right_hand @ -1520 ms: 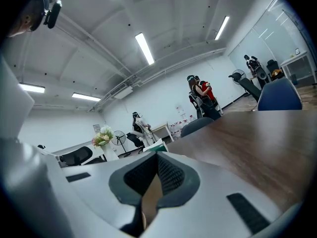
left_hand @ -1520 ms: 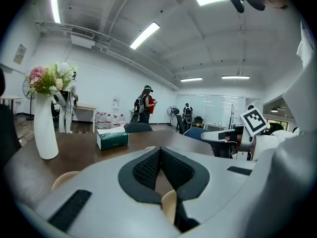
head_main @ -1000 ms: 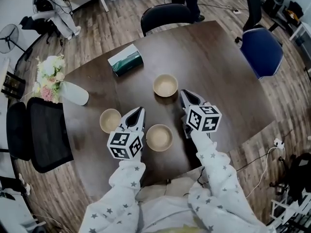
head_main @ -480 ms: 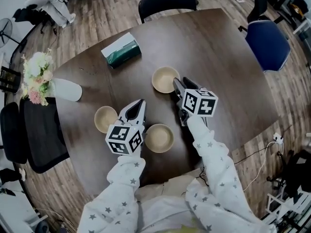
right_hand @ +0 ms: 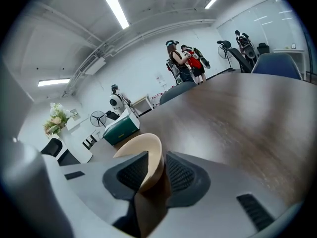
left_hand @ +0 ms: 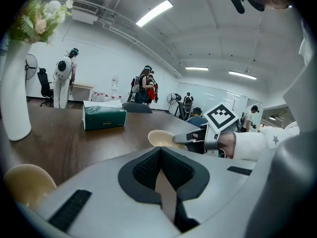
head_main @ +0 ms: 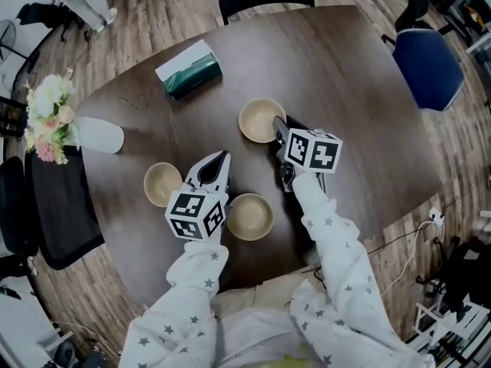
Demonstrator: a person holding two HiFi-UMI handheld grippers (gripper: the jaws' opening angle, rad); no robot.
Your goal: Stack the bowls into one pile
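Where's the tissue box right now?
Head view, upper left: the green tissue box lies on the table, on its far side, up and right of the white vase and up and left of the far bowl.

The left gripper (head_main: 218, 158) hangs shut and empty, while the right gripper (head_main: 278, 123), tilted downward, has just been closing its jaws, a bowl (head_main: 255, 118) rim between them.
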